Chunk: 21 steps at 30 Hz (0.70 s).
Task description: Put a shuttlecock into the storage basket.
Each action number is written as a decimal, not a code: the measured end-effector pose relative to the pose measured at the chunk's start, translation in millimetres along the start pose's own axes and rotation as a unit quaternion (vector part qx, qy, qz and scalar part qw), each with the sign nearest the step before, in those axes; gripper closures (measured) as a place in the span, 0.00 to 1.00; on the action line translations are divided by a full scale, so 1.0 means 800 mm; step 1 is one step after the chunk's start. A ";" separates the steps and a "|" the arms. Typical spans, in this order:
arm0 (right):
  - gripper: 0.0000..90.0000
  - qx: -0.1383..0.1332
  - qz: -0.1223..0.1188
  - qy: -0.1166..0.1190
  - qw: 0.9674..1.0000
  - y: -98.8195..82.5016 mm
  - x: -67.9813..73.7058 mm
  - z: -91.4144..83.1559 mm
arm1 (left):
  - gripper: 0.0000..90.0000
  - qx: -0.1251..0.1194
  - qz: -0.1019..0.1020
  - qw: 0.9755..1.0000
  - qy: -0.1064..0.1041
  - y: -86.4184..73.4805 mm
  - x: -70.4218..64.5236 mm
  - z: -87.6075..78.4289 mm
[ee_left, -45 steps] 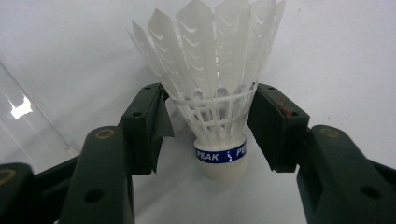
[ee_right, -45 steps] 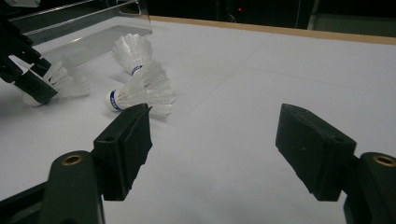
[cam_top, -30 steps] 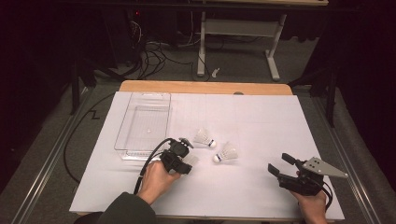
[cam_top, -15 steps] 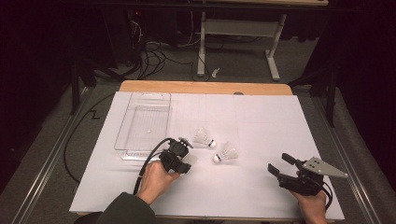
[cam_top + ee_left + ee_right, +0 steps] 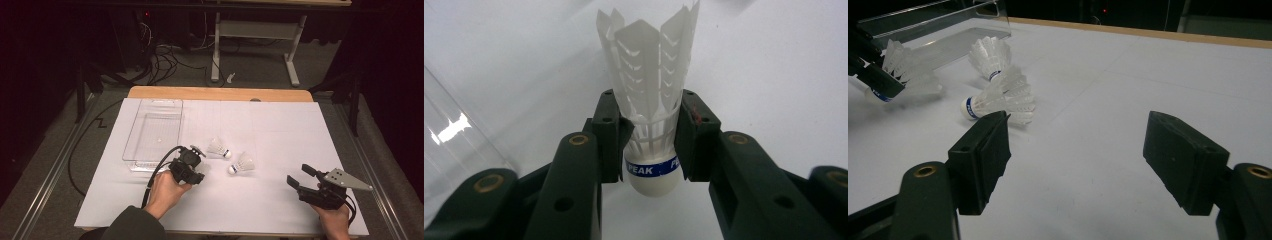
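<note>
Gripping one shuttlecock [image 5: 651, 130] by its lower skirt just above the cork, the left gripper [image 5: 651, 142] has its jaws pressed on both sides, w/ the blue "PEAK" band showing between the pads; the jaws have just been closing and now the bird sits between them, feathers pointing away from the camera. In the high view the left gripper [image 5: 192, 161] is near the front right corner of the clear tray [image 5: 131, 150], low over the white table cover [image 5: 280, 130], so the bird looks grabbed but not carried anywhere yet. The tray looks empty as far as I can see, so nothing's been put in. Two more shuttlecocks lie loose on the cover: one [image 5: 219, 148] just right of the left gripper, another [image 5: 242, 164] a bit further right and nearer the person, close to each other but, from the high view, apart. The right gripper [image 5: 301, 176] sits at the front right, well apart from all birds, jaws spread wide w/ nothing between them; its own view confirms bare cover between the pads. Judging from the layout, the job is prob. loading the birds into the tray: first one is in hand, approx. at the start, w/ the carry + drop left, then the other two.
</note>
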State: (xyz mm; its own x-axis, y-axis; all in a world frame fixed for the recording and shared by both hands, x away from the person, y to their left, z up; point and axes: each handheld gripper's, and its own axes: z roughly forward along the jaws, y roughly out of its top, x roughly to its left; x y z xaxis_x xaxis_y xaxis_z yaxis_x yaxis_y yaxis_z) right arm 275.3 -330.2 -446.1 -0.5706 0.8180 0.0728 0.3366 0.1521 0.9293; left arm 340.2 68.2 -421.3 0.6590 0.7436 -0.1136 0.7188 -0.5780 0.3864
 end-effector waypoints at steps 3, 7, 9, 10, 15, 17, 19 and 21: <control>0.30 0.000 0.001 0.000 1.000 0.000 0.000 0.000 | 0.75 -0.005 0.000 1.000 0.000 0.001 0.000 -0.003; 0.30 -0.001 0.002 0.000 1.000 0.000 0.000 0.000 | 0.75 -0.015 0.002 1.000 -0.001 0.002 -0.001 -0.010; 0.30 -0.001 0.001 0.001 1.000 0.000 0.000 0.000 | 0.75 -0.018 0.002 1.000 -0.001 0.002 -0.001 -0.011; 0.30 -0.001 0.001 0.001 1.000 0.000 0.000 0.000 | 0.75 -0.021 0.003 1.000 0.000 0.003 -0.001 -0.014; 0.30 -0.003 0.002 0.000 1.000 0.000 0.000 -0.001 | 0.75 -0.035 0.000 0.999 -0.002 0.003 0.002 -0.023; 0.30 -0.003 0.002 0.000 1.000 0.000 0.000 -0.001 | 0.75 -0.038 -0.002 0.999 -0.003 0.003 0.003 -0.027; 0.30 -0.002 0.002 0.000 1.000 0.000 0.000 -0.001 | 0.75 -0.042 -0.003 0.999 -0.002 0.004 0.004 -0.029; 0.30 -0.003 0.002 0.000 1.000 0.000 0.000 -0.001 | 0.75 -0.046 -0.003 0.999 -0.001 0.004 0.004 -0.032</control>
State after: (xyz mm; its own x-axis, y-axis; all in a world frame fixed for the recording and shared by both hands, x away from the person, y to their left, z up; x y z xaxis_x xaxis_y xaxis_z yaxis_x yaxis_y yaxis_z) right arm 274.8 -330.1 -445.8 -0.5695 0.8184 0.0763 0.3347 0.1461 0.9309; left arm 339.0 77.0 -396.7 0.6561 0.7453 -0.1184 0.6989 -0.5409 0.4679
